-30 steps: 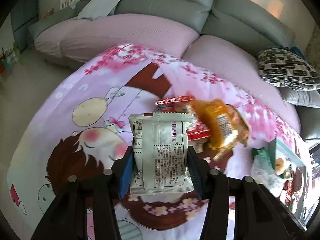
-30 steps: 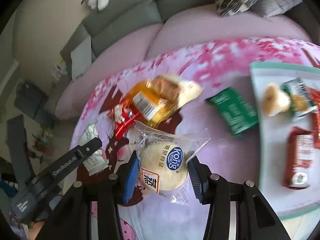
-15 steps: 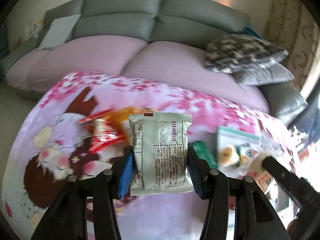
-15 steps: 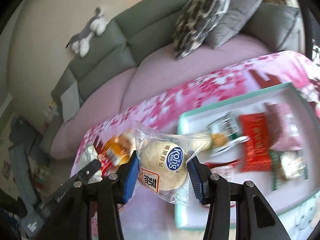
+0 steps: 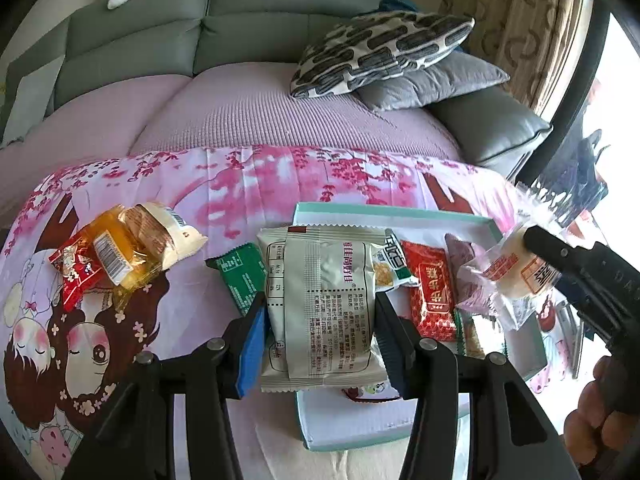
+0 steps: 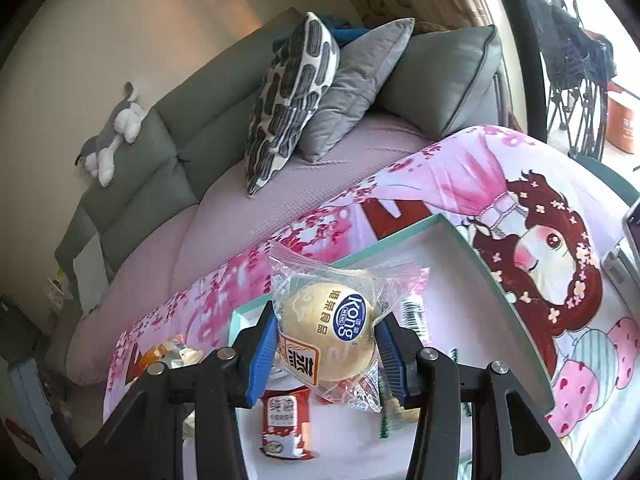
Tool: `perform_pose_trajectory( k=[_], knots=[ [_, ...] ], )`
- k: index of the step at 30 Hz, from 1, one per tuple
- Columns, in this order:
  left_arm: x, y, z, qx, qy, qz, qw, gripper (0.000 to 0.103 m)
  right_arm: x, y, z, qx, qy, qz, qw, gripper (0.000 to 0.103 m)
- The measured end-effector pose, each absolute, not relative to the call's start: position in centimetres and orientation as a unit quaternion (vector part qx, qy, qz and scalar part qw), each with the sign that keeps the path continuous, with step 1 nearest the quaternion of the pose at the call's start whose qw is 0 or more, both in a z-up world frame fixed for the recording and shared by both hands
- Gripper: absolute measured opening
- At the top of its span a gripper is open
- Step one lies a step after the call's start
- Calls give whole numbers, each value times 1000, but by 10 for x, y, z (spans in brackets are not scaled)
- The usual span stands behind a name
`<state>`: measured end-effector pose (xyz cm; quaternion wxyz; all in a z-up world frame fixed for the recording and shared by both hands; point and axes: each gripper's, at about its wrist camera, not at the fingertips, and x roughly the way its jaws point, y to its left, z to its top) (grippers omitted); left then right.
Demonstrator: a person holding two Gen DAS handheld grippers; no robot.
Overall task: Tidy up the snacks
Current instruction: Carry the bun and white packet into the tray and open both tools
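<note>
Both grippers over tray (image 5: 384, 211): left gripper (image 5: 320, 336) jaws clenched on silver packet (image 5: 324, 304), right gripper (image 6: 327, 350) on bun (image 6: 328, 332).

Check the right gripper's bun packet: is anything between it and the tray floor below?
The right gripper holds the bun packet over the teal-rimmed tray. A red sachet lies just beneath it; bare tray floor shows farther right, so nothing visible blocks a drop there.

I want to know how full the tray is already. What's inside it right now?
The tray holds a red packet, a green-and-white packet and a purple packet. The grey packet and bun, both held in fingers, cover part of its floor.
</note>
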<state>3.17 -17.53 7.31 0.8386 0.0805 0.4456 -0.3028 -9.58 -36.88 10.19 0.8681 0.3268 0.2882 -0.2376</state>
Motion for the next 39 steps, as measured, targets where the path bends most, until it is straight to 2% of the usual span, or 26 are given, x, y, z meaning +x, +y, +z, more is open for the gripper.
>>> perform_pose_trajectory(
  k=[15, 19, 37, 39],
  knots=[
    [47, -210, 23, 126, 474, -284, 824, 53, -64, -373, 50, 331, 347, -220, 849, 50],
    [41, -218, 20, 149, 465, -281, 826, 53, -61, -372, 46, 329, 353, -220, 848, 50],
    [30, -237, 8, 143, 482, -330, 799, 55, -60, -379, 38, 332, 369, -237, 835, 52],
    [32, -237, 5, 136, 491, -330, 795, 57, -58, -377, 38, 324, 372, -241, 836, 56]
  ],
)
